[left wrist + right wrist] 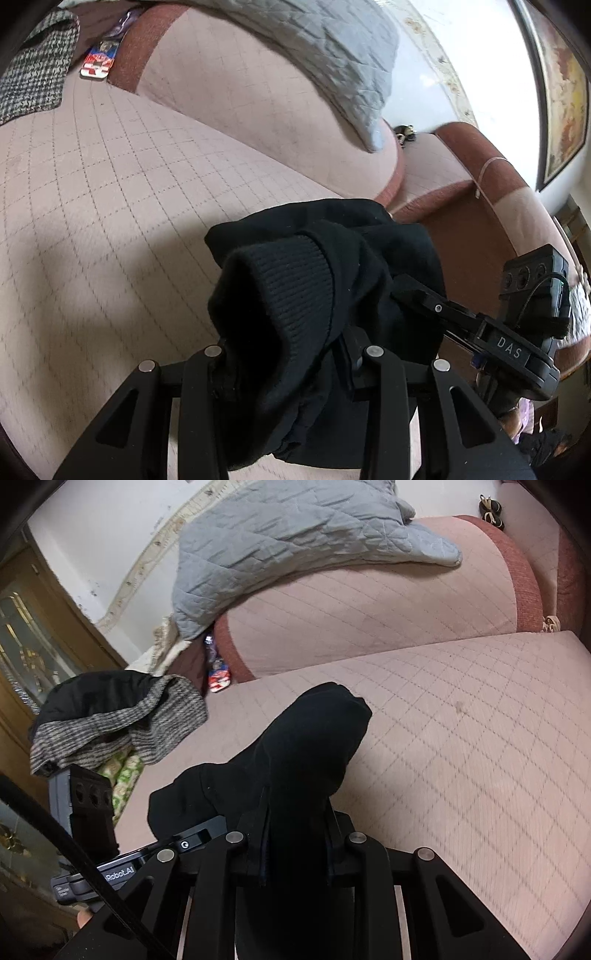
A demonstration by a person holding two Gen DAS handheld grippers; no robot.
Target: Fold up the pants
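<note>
The black pants (317, 295) are bunched and held up above the pink quilted sofa seat (92, 221). In the left wrist view a ribbed cuff or waistband end drapes over my left gripper (291, 365), which is shut on the cloth. My right gripper (421, 295) reaches in from the right and grips the same bundle. In the right wrist view the pants (306, 753) rise as a black mound from my right gripper (295, 845), shut on the fabric. The left gripper's body (147, 853) shows at lower left beside it.
A grey quilted blanket (288, 542) lies over the sofa back. A grey-and-black knit garment (118, 716) sits at the seat's left end, also in the left wrist view (37, 66). A colourful packet (219, 675) is wedged by the backrest. A red armrest (480, 177) is at right.
</note>
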